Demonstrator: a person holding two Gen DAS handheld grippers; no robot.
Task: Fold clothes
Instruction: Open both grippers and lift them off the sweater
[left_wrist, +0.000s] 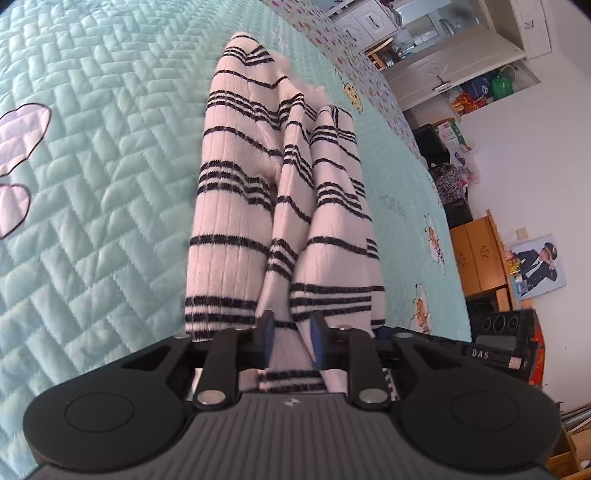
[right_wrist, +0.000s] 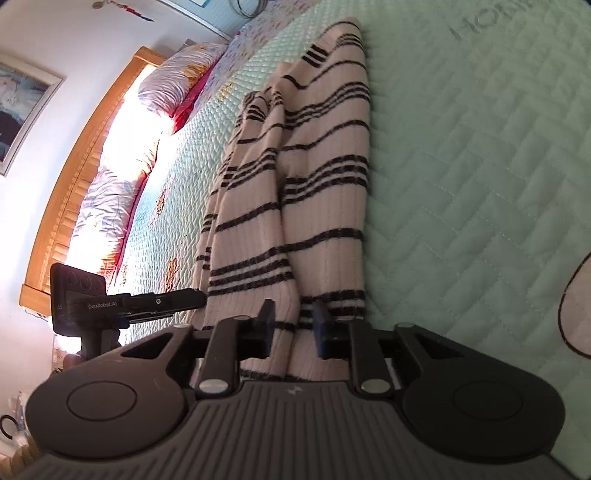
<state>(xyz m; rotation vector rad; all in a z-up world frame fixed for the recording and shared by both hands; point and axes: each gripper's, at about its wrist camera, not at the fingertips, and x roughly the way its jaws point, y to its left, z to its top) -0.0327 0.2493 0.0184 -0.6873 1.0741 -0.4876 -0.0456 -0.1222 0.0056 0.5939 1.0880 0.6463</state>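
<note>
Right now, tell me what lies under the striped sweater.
The striped sweater lies bunched in long folds on the mint quilted bedspread, which shows on both sides of it. Whatever sits beneath the folds themselves is covered, so I cannot tell whether anything else is under there.

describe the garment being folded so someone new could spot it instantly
Find the bed's mint-green quilted bedspread. Lying along it is the striped sweater, a cream ribbed knit bunched into long folds. Its thin black stripes, single and in threes, set it apart from the plain quilt.

both wrist views look closely down one striped garment (left_wrist: 280, 192).
</note>
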